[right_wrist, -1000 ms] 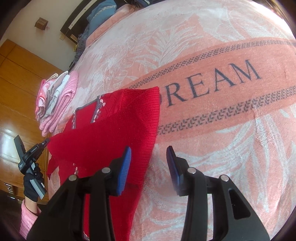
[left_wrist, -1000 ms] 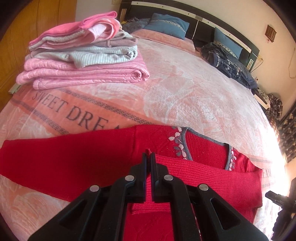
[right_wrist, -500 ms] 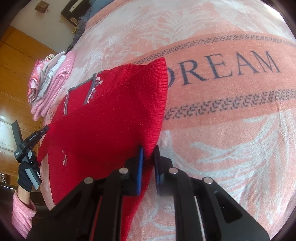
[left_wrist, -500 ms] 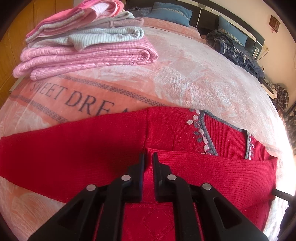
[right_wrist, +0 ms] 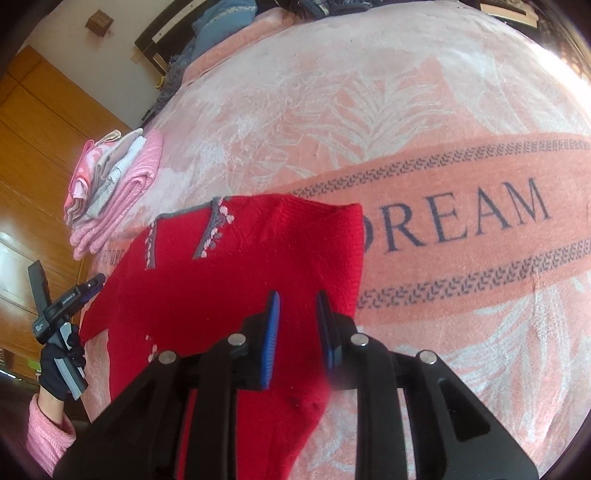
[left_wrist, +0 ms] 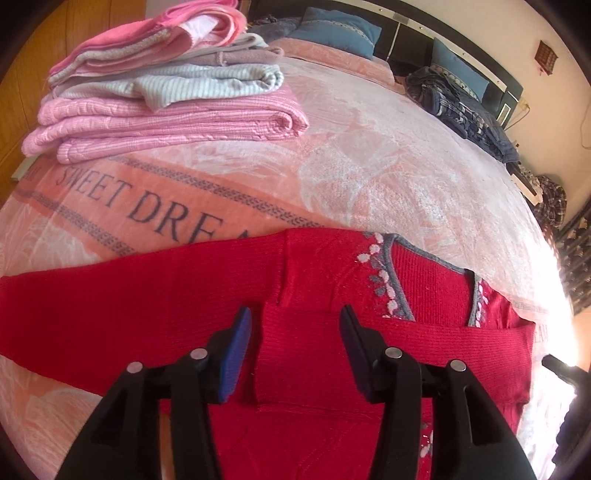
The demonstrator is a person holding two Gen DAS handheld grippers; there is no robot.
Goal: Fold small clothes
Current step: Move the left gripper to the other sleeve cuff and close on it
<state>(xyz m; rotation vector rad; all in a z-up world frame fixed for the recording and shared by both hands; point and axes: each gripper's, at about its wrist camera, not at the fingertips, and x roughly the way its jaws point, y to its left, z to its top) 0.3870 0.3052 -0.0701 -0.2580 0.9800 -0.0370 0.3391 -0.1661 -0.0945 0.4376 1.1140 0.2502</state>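
Note:
A red knit sweater [left_wrist: 424, 288] with a grey flowered neckline lies flat on the pink blanket [left_wrist: 369, 166]. One sleeve is folded across its chest; the other stretches out to the left. My left gripper [left_wrist: 295, 350] stands open, with the folded sleeve's cuff lying loose between its fingers. In the right wrist view the sweater [right_wrist: 221, 277] has its folded side edge next to the word DREAM. My right gripper [right_wrist: 298, 332] hovers over that edge, its blue pads a narrow gap apart with red knit showing between them. A gloved hand holds the left gripper [right_wrist: 62, 306] at the far side.
A stack of folded pink, grey and striped clothes [left_wrist: 166, 110] sits at the bed's left edge, also seen as the stack [right_wrist: 110, 199]. Blue pillows [left_wrist: 332, 33] and a heap of dark clothes [left_wrist: 461, 103] lie near the headboard. Wooden cupboards [right_wrist: 37, 147] stand beyond.
My left gripper lowered the sleeve cuff onto the sweater and opened, letting it go. My right gripper closed on the sweater's side edge, then moved inward and its pads parted again.

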